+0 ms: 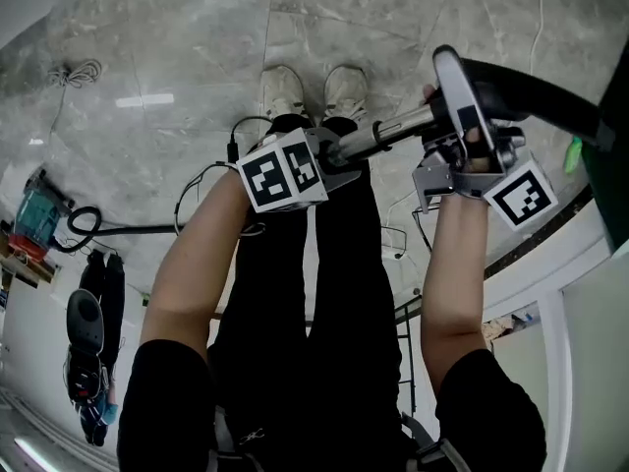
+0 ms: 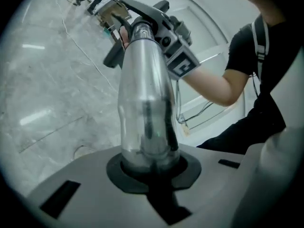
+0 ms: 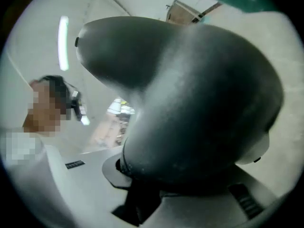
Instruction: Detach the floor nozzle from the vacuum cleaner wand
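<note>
Head view has the left tool [image 1: 332, 155] clamped on the silver wand [image 1: 393, 129] and the right tool [image 1: 462, 160] gripping the dark floor nozzle [image 1: 526, 91], both up off the floor [image 1: 177, 57]. Only the gripper views show the pinch up close: wand in the left, nozzle filling the right.

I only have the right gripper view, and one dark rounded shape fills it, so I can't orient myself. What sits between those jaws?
Observer: That is the floor nozzle. The head view shows the right gripper clamped on its neck, where the wand enters.
Operator: Is anything holding the wand?
Observer: Yes. The left gripper is shut on the silver wand, further back along the tube.
Operator: Have the two parts separated?
Observer: Not that I can see. In the left gripper view the tube runs straight into the black neck with no gap showing.
</note>
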Motion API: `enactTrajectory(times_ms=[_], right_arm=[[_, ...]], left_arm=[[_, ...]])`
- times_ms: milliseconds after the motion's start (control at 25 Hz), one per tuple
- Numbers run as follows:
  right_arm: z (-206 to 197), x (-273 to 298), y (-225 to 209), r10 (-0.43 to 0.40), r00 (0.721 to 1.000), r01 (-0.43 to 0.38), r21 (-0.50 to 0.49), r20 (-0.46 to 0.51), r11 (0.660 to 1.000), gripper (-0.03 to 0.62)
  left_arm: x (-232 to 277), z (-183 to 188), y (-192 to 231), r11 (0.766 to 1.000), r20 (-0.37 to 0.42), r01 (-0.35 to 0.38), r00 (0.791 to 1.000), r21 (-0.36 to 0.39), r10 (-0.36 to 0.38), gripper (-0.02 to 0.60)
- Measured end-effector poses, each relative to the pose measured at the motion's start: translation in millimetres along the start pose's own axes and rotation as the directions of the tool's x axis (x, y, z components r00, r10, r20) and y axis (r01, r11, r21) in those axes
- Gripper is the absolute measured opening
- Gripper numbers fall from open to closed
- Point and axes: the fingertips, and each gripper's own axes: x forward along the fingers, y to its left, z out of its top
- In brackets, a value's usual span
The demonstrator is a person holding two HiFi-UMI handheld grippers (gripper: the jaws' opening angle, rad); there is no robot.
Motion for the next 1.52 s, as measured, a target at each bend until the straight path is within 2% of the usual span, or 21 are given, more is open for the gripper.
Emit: enactTrajectory(times_ms=[40, 80, 120, 160, 200, 240, 280, 320, 360, 400, 440, 480, 520, 640, 680, 760, 840, 1000, 1240, 1400, 1520], right_arm=[[-1.8, -1.8, 17.4, 0.171, 0.985, -0.172, -0.026, -0.034, 0.985, 0.117], [-4.0, -3.7, 29.4, 0.293, 0.954, -0.296, -0.04, -0.068, 0.954, 0.117], [-5.5, -3.8, 32.2, 0.336, 0.938, -0.34, -0.041, -0.091, 0.939, 0.115], [-4.4, -3.6, 24.0, 0.284, 0.954, -0.288, -0.029, -0.092, 0.957, 0.117], [2.8, -7.4, 5.6, 0.133, 0.989, -0.134, -0.008, -0.064, 0.991, 0.118], [17.3, -18.1, -19.8, -0.094, 0.996, 0.095, 0.024, -0.009, 0.995, 0.117], [36.7, -33.2, -46.8, -0.339, 0.939, 0.335, 0.07, 0.054, 0.939, 0.117], [56.5, -47.3, -69.4, -0.532, 0.84, 0.521, 0.116, 0.104, 0.846, 0.115], [73.4, -56.7, -83.6, -0.642, 0.754, 0.627, 0.143, 0.136, 0.766, 0.114], [87.1, -61.1, -89.3, -0.685, 0.711, 0.669, 0.147, 0.159, 0.728, 0.114], [98.1, -61.6, -88.6, -0.683, 0.708, 0.671, 0.131, 0.177, 0.73, 0.114], [107.2, -59.3, -83.4, -0.65, 0.736, 0.644, 0.099, 0.19, 0.758, 0.114], [114.8, -55.3, -75.4, -0.593, 0.781, 0.595, 0.056, 0.198, 0.802, 0.114], [130.2, -39.5, -47.0, -0.358, 0.916, 0.377, -0.083, 0.18, 0.923, 0.115], [132.4, -35.0, -39.9, -0.284, 0.944, 0.305, -0.119, 0.166, 0.945, 0.114], [129.4, -29.8, -35.2, -0.188, 0.972, 0.209, -0.151, 0.14, 0.966, 0.115], [115.6, -29.4, -45.0, -0.176, 0.976, 0.193, -0.129, 0.13, 0.973, 0.115], [71.1, -28.7, -69.2, -0.218, 0.97, 0.226, -0.071, 0.106, 0.971, 0.114], [15.6, -25.3, -92.2, -0.262, 0.965, 0.257, -0.161, -0.012, 0.953, 0.114], [-3.7, -16.1, -107.1, -0.258, 0.964, 0.24, -0.204, -0.066, 0.949, 0.115], [-21.8, 1.7, -125.3, -0.263, 0.958, 0.226, -0.269, -0.11, 0.936, 0.115]], left_arm=[[-1.2, 2.4, -5.9, 1.0, 0.015, 0.018, 1.0, 0.001, -0.018, 0.063], [-0.9, 4.2, -7.0, 1.0, 0.027, 0.0, 1.0, 0.002, 0.0, 0.063], [0.4, 4.5, -2.2, 0.998, 0.032, -0.055, 0.998, 0.0, 0.055, 0.063], [1.6, 3.1, 7.6, 0.991, 0.028, -0.137, 0.99, -0.006, 0.137, 0.063], [2.2, -1.3, 20.2, 0.973, 0.008, -0.229, 0.973, -0.005, 0.229, 0.062], [2.7, -11.4, 32.1, 0.95, -0.035, -0.311, 0.95, 0.019, 0.312, 0.063], [3.8, -30.0, 39.4, 0.93, -0.094, -0.361, 0.926, 0.069, 0.366, 0.063], [5.3, -55.4, 39.0, 0.921, -0.151, -0.368, 0.91, 0.13, 0.385, 0.061], [6.1, -82.2, 32.6, 0.921, -0.196, -0.347, 0.905, 0.175, 0.378, 0.061], [5.7, -104.9, 25.8, 0.926, -0.228, -0.327, 0.903, 0.188, 0.364, 0.061], [4.5, -120.6, 24.3, 0.931, -0.252, -0.323, 0.899, 0.168, 0.357, 0.061], [2.7, -129.6, 28.7, 0.934, -0.269, -0.334, 0.894, 0.13, 0.357, 0.061], [0.3, -134.9, 35.3, 0.933, -0.281, -0.35, 0.889, 0.088, 0.361, 0.061], [-11.6, -147.7, 53.7, 0.917, -0.31, -0.398, 0.868, 0.035, 0.389, 0.061], [-15.9, -148.9, 62.3, 0.909, -0.312, -0.414, 0.858, 0.048, 0.407, 0.061], [-21.2, -146.5, 78.0, 0.895, -0.314, -0.439, 0.842, 0.076, 0.439, 0.061], [-23.8, -142.3, 94.8, 0.885, -0.326, -0.458, 0.827, 0.081, 0.458, 0.061], [-29.9, -135.7, 140.0, 0.859, -0.344, -0.508, 0.795, 0.073, 0.499, 0.063], [-19.7, -122.8, 203.2, 0.826, -0.384, -0.559, 0.75, 0.066, 0.538, 0.063], [-12.7, -110.5, 251.6, 0.766, -0.375, -0.637, 0.692, 0.082, 0.616, 0.067], [-10.9, -112.0, 288.6, 0.718, -0.373, -0.694, 0.653, 0.054, 0.659, 0.081]])
